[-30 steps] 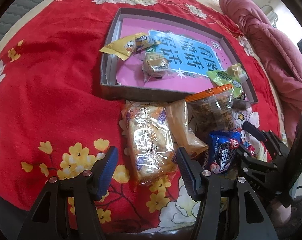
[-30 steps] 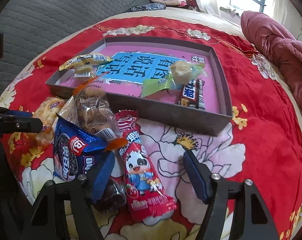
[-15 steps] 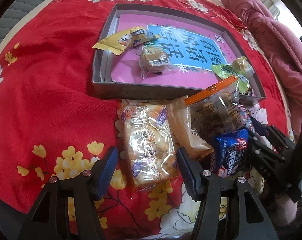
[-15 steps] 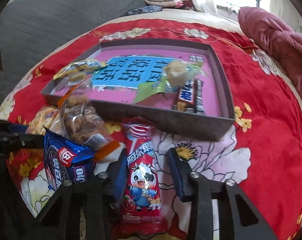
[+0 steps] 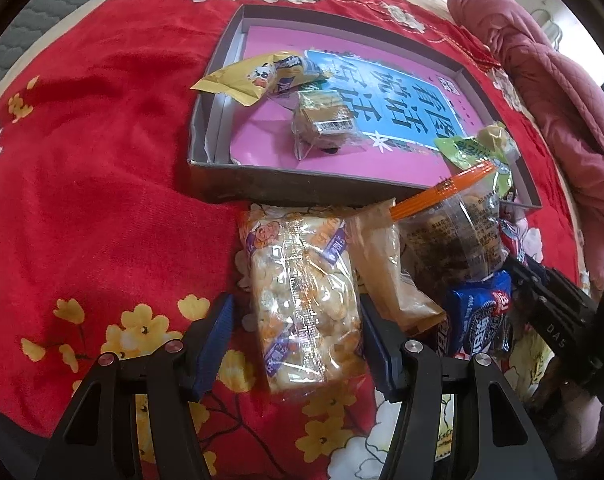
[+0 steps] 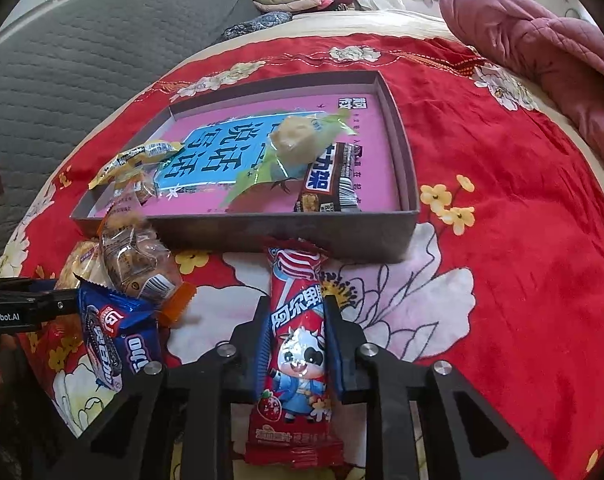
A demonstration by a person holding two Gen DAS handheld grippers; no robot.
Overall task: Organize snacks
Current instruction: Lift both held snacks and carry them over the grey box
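Red floral bedspread under a grey tray of snacks, then left claw spread astride a clear cracker pack without pinching, right claw clamped on the red cow-print snack just before the tray

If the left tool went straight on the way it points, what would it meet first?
Most likely the clear bag of puffed snacks, which lies on the red cloth between the open fingers of the left tool, apparently untouched by either. Depth is hard to judge.
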